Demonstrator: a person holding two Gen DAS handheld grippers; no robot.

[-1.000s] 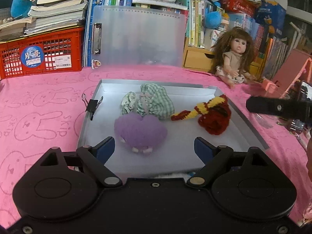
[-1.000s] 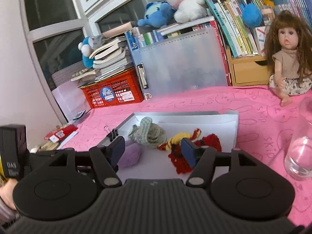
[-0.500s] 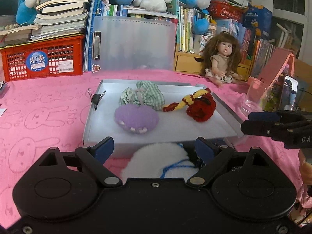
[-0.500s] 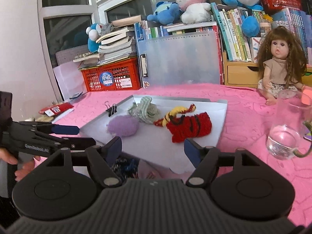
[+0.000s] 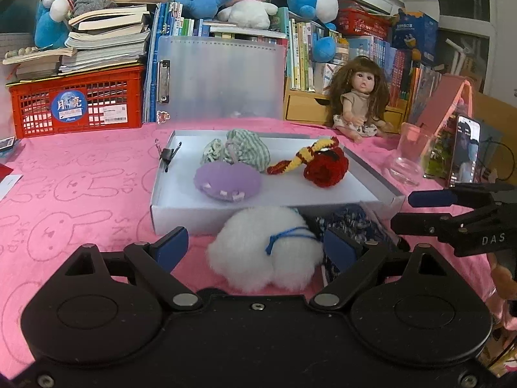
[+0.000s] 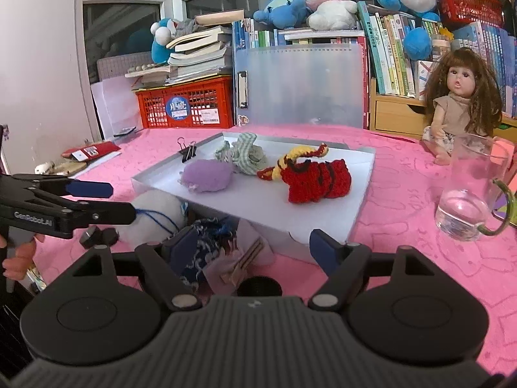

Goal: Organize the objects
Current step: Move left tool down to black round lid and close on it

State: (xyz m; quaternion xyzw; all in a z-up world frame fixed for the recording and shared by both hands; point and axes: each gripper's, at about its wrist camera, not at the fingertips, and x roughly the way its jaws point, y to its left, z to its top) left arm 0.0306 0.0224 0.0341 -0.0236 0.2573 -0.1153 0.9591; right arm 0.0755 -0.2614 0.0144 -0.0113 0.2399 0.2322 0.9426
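White tray (image 5: 181, 213): purple plush (image 5: 227, 179), checked cloth (image 5: 247, 150) and red knit toy (image 5: 326, 168) lie inside. White fluffy ball (image 5: 265, 255) rests on the table against the tray's near wall, between the spread fingers of the left gripper (image 5: 257, 247), untouched. Right gripper (image 6: 248, 247) fingers opening, over a blue patterned cloth (image 6: 206, 242) beside the tray, gripping nothing.

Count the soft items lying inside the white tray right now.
3. Purple plush at the tray's front left, green checked cloth bundle behind it, red knitted piece on the right. White fluffy ball lies outside; nothing appears hidden.
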